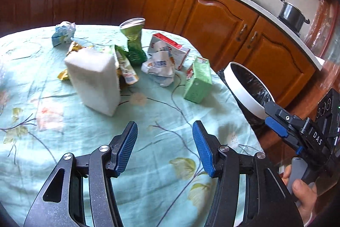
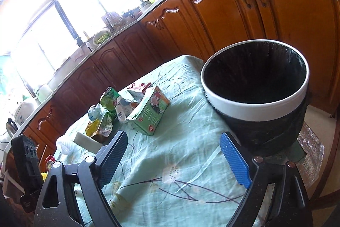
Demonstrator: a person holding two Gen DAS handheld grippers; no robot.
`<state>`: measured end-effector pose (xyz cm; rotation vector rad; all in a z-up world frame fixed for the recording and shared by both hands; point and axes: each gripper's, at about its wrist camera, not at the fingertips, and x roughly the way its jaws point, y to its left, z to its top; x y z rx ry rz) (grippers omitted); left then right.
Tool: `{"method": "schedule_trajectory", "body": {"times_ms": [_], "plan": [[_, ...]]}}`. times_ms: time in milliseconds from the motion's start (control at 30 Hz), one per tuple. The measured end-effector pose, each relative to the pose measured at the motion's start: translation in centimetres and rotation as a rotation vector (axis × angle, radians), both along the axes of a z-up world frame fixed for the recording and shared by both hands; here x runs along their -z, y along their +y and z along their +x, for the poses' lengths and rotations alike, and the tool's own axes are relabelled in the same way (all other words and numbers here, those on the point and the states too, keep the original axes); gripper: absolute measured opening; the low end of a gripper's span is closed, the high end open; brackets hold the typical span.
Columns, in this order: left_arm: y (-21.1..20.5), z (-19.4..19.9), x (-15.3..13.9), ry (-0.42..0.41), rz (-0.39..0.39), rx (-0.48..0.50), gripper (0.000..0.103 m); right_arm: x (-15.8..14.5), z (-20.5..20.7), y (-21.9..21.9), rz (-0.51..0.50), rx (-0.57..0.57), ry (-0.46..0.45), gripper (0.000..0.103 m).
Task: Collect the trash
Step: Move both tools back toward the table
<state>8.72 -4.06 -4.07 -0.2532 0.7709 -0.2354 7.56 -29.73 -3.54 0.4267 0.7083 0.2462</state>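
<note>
Black-lined bin (image 2: 255,82) interior: right view only | foam block (image 1: 93,80) upright: left view | both grippers wide open, empty

bare tablecloth (image 1: 89,137) open ahead of left gripper (image 1: 164,142), foam block (image 1: 93,80) fronts trash cluster, green carton (image 1: 198,82) stands apart, bin (image 2: 255,86) blocks table's right edge

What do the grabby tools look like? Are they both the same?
Yes, they match. The left tool and right tool each have two black metal arms with silver round bolts. Each finger ends in a flat blue pad with a bumpy grid pattern. Seen from the left camera, the right tool has white letters "DAS" on its black body, and a hand holds its grey handle.
</note>
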Motion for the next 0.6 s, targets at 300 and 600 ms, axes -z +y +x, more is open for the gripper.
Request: {"method": "schedule_trajectory", "body": {"times_ms": [300,600], "plan": [[5.0,-0.2,0.7,0.012,0.019,-0.136,0.066,0.6,1.4,4.6,-0.039,-0.083,0.029,0.09],[6.3,1.6,1.2,0.044,0.037,-0.172,0.071,0.8,3.9,8.4,-0.115,-0.116,0.043,0.09]]}}
